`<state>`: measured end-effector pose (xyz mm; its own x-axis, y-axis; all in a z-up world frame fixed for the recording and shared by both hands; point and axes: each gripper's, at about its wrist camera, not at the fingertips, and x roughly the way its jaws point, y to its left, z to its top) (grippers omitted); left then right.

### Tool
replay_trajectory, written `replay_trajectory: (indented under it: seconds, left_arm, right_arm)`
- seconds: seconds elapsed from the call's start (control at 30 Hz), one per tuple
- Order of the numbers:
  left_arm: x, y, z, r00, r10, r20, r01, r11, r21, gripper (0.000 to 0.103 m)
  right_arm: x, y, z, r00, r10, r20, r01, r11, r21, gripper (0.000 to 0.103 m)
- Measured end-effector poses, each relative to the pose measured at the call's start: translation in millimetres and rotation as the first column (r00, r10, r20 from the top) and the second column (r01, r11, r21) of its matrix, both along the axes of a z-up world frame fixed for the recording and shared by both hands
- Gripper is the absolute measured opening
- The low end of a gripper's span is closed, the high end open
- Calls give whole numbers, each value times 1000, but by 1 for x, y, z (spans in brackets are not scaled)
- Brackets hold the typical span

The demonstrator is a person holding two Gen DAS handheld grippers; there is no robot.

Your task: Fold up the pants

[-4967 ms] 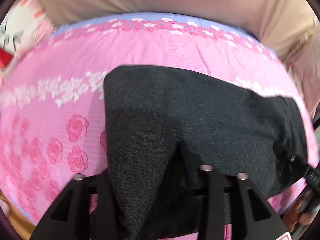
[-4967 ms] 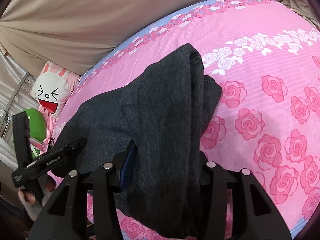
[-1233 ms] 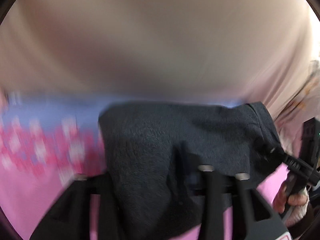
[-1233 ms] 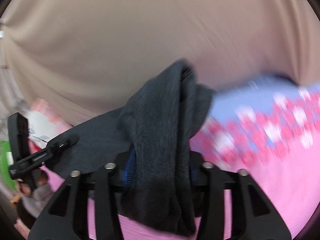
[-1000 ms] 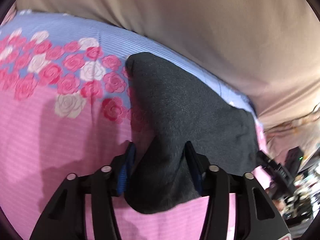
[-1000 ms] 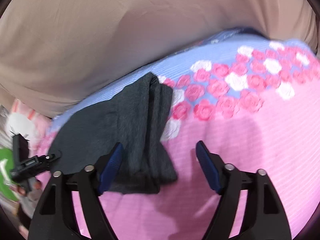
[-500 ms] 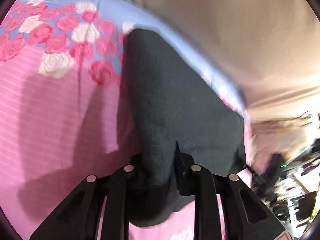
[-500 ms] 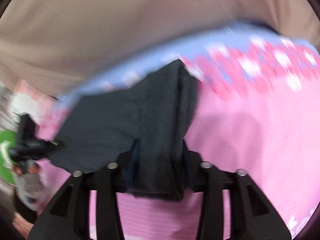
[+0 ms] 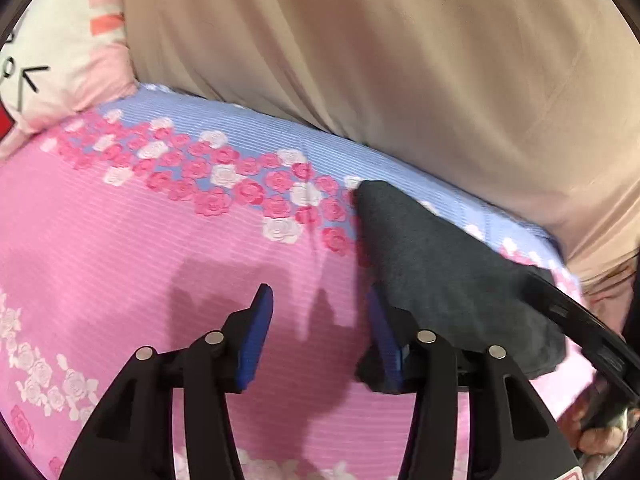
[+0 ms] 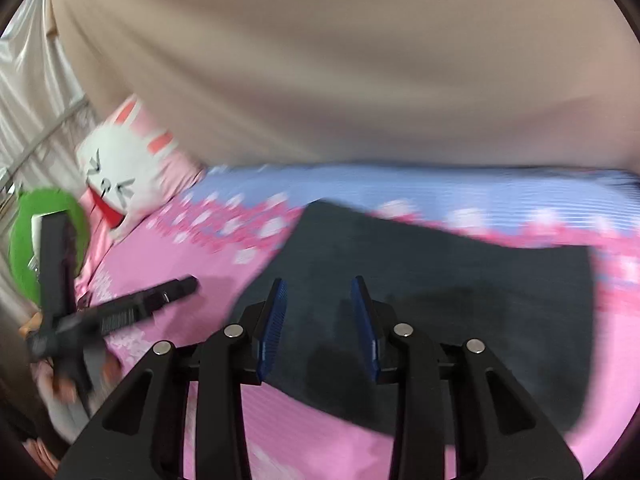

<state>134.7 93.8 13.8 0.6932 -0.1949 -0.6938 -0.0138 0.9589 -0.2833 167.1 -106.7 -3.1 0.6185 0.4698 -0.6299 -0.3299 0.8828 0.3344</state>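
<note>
Folded dark pants (image 9: 448, 276) lie flat on the pink floral bedspread (image 9: 120, 248). Left gripper (image 9: 320, 320): just reopened, empty, pants just right of it. Right gripper (image 10: 318, 312): partly spread (just been narrowing), nothing pinched, pants beneath and ahead.

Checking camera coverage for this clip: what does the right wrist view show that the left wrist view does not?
Only the right wrist view shows the green plush, the right gripper open over the pants, and their whole folded outline. Only the left wrist view shows the left gripper open over bare bedsheet, pants beside its right finger. Both show the pants, rose-print bedsheet, beige curtain and bunny pillow.
</note>
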Motion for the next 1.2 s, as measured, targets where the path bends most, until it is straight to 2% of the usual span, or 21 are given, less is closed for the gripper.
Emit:
replay_trajectory:
  seconds: [0.07,0.1,0.13,0.17,0.2,0.27,0.33,0.4,0.47,0.53,0.63,0.7,0.77,0.8,0.83,0.9,1.0,1.07,1.1,1.17,1.2]
  left_arm:
    - [-4,11,-6,1000,19,13,-20,999,29,47]
    - [-4,14,-7,1000,22,17,-23,999,35,47]
    - [-4,17,-7,1000,16,24,-17,999,35,47]
    - [-5,18,-5,999,12,33,-13,999,36,47]
    - [-7,20,-4,999,11,45,-13,999,46,47]
    - [-10,19,-3,999,5,50,-9,998,65,48]
    - [-12,14,-4,999,-20,41,17,998,59,50]
    - [-13,4,-6,998,-50,40,47,996,71,50]
    - [-16,-8,-8,996,-71,48,66,993,100,50]
    - [-20,-19,-9,994,-92,52,85,989,124,53]
    - [-22,-32,-14,992,-122,40,115,983,142,54]
    - [-23,-40,-16,990,-137,35,130,979,154,53]
    - [-24,-46,-17,989,-143,34,135,977,167,53]
    - [-24,-50,-18,989,-145,32,138,975,173,53]
    - [-24,-53,-19,989,-148,31,140,974,179,54]
    - [-25,-59,-22,988,-150,30,141,971,194,54]
    - [-25,-64,-25,989,-145,31,135,967,218,54]
    - [-24,-67,-27,989,-145,28,135,964,227,54]
    - [-23,-68,-28,989,-144,26,134,965,227,54]
    - [-24,-70,-30,990,-139,29,129,964,232,54]
    - [-24,-70,-30,990,-136,33,124,963,240,54]
  right_arm:
    - [42,35,-54,983,52,-177,-49,999,24,32]
    - [43,46,-56,990,44,-136,-41,999,24,33]
    - [44,60,-57,993,54,-105,-58,998,-39,33]
    - [47,66,-56,994,46,-98,-52,997,-64,33]
    - [47,66,-52,993,49,-111,-54,998,-43,32]
    - [38,51,-43,994,51,-93,-48,998,38,31]
    - [26,32,-42,998,-18,-53,17,1000,-16,31]
    - [32,27,-60,994,-51,-98,43,996,-84,27]
    - [27,11,-62,992,-74,-102,70,997,-37,23]
    - [12,-1,-47,992,-121,-47,119,992,-35,25]
    - [-16,-40,-24,962,-264,72,270,959,-85,25]
    - [-19,-82,-35,923,-382,51,385,919,-82,25]
    - [-18,-117,-62,881,-473,-6,467,872,-143,22]
    - [-17,-125,-72,887,-462,-24,457,883,-111,17]
    - [-21,-131,-73,891,-454,-30,452,891,-42,16]
    - [-27,-130,-64,890,-455,-36,455,890,-7,17]
    - [-40,-125,-53,871,-486,70,491,866,-92,21]
    - [-29,-123,-73,872,-488,44,488,858,-160,21]
    - [-26,-121,-82,872,-485,63,488,854,-184,21]
    - [-29,-112,-77,871,-480,104,490,833,-258,21]
    - [-32,-105,-70,867,-482,129,499,827,-261,21]
